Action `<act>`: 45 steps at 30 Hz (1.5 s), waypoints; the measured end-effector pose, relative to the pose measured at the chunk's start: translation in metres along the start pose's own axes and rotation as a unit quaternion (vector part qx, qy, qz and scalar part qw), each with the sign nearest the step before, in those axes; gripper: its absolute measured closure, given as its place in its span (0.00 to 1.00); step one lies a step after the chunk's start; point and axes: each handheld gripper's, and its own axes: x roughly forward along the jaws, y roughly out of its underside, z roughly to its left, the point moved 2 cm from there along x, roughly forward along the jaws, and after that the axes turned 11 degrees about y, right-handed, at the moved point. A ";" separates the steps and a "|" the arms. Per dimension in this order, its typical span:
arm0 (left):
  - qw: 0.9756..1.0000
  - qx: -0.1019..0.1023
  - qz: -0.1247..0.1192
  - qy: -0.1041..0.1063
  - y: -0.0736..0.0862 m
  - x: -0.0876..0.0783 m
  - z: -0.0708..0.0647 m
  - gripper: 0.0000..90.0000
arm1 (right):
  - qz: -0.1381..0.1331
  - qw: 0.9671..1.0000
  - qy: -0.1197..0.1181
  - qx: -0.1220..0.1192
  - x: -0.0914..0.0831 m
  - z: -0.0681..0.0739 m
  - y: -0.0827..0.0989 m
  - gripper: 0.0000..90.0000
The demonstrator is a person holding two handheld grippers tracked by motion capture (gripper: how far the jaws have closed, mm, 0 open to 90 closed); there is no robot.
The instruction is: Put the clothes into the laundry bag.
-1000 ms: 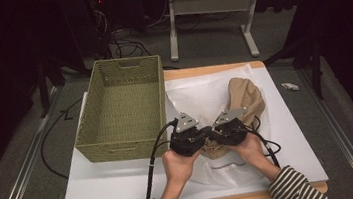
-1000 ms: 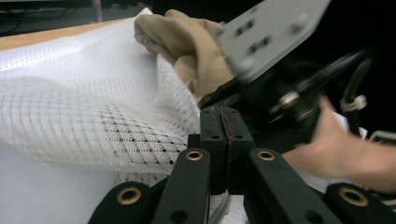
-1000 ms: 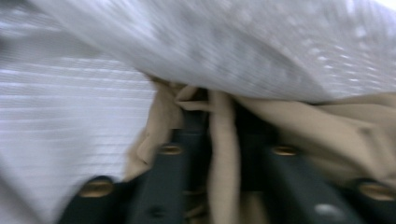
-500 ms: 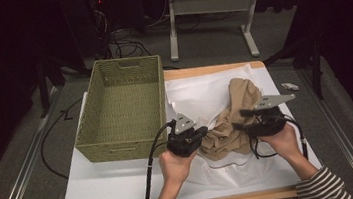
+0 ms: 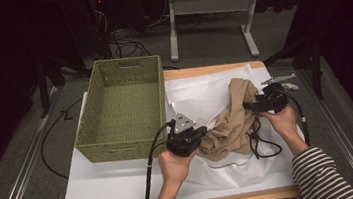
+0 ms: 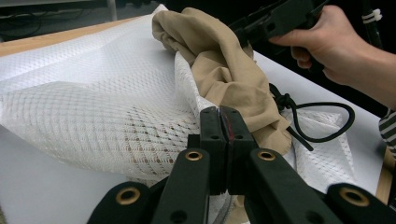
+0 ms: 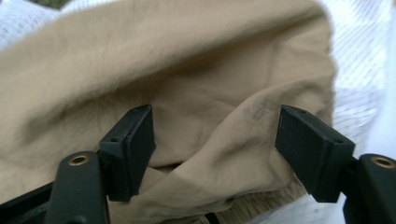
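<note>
a: where is the tan cloth [image 5: 232,121]?
b: bunched on a white mesh bag [image 5: 204,96] on the bench [image 5: 104,188], right of a green wicker basket [image 5: 123,110].
a: and the left gripper [image 6: 219,122]?
b: its jaws are pressed together at the mesh edge, just beside the cloth.
a: the right gripper [image 7: 215,140]?
b: its jaws have just been opening and stand wide, the cloth loose between them, unpinched.

Left hand-held gripper [image 6: 219,122] rises from the bottom, jaws pressed together at the edge of white mesh [image 6: 93,107] spread on the bench [image 6: 28,186]. Tan cloth [image 6: 224,70] lies bunched on the mesh, a black cord [image 6: 322,122] looped beside it. Top right, a hand [image 6: 327,42] holds another hand-held gripper against the cloth
</note>
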 end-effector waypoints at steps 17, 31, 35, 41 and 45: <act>1.000 -0.006 0.000 -0.003 -0.006 0.006 0.008 0.99 | -0.069 0.992 -0.072 -0.075 -0.038 0.029 0.008 1.00; 1.000 -0.009 -0.019 0.002 -0.019 0.007 0.004 0.99 | -0.102 0.948 -0.162 -0.253 -0.093 0.117 0.060 0.99; 1.000 -0.004 -0.027 0.013 -0.022 0.005 -0.002 0.99 | -0.071 0.946 -0.154 -0.276 -0.074 0.132 0.069 0.99; 0.999 0.013 -0.033 0.031 -0.027 0.003 -0.014 0.99 | -0.054 0.950 -0.116 -0.286 -0.050 0.136 0.066 0.99; 0.999 0.013 -0.027 0.040 -0.031 0.005 -0.016 0.99 | -0.058 0.957 -0.091 -0.269 -0.042 0.134 0.056 0.99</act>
